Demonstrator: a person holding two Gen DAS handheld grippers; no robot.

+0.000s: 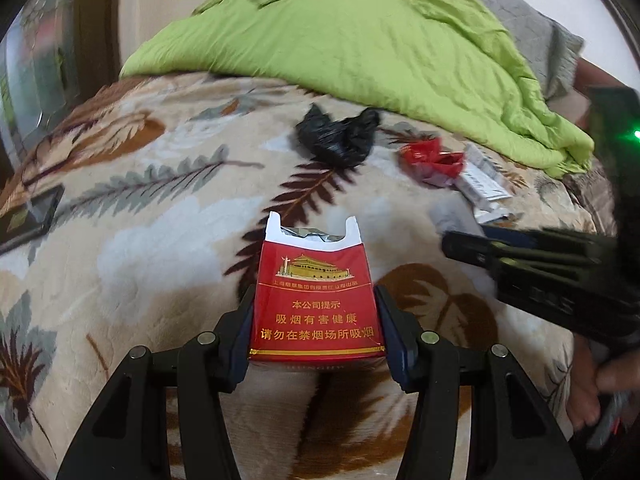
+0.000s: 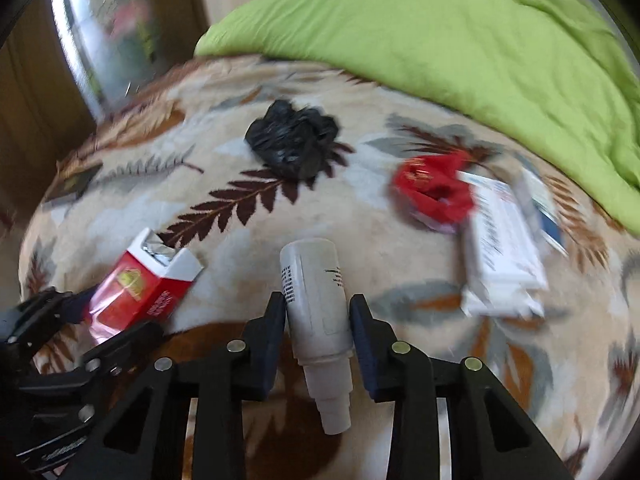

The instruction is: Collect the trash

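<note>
A leaf-patterned blanket (image 1: 160,200) covers the bed, with a green quilt (image 1: 360,40) heaped at the far side. The left gripper (image 1: 316,320) clamps an opened red cigarette pack (image 1: 316,300) by its sides, and the right gripper (image 2: 318,320) pinches a small white bottle (image 2: 316,300) nozzle-first toward the camera, each apparently lifted clear for carrying off. A crumpled black bag (image 1: 338,136), red wrapper (image 1: 432,160) and white packet (image 1: 484,188) lie farther off to the right, not yet collected.

red carton (image 1: 316,292), lime quilt (image 1: 360,40), leaf-print blanket (image 1: 160,200)
</note>
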